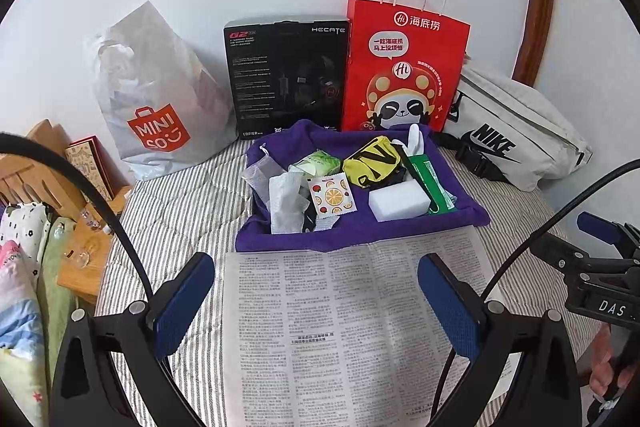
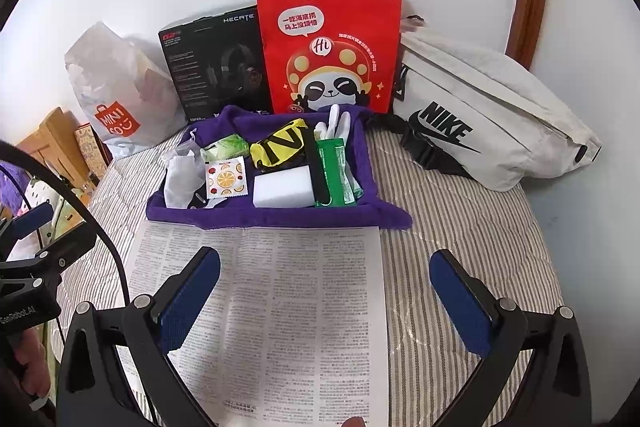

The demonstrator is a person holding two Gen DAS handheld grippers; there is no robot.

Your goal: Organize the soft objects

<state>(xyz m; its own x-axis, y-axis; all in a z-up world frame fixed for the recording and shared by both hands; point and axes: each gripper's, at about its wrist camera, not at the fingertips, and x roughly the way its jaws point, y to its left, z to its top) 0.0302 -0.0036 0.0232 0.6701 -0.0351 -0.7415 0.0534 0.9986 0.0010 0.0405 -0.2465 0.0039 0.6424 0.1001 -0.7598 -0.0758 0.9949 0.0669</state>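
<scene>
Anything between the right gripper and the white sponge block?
Only the newspaper and the purple cloth's near edge lie between right gripper and sponge block, seen in the right wrist view.

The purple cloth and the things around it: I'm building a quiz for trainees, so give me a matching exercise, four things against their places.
Things:
1. white sponge
2. newspaper
3. red paper bag
4. white Nike bag

Places:
A. standing against the wall behind the purple cloth
B. lying on the purple cloth
C. right of the red paper bag
D. spread on the striped bedding in front of the cloth

Pairs: 1-B, 2-D, 3-A, 4-C
</scene>
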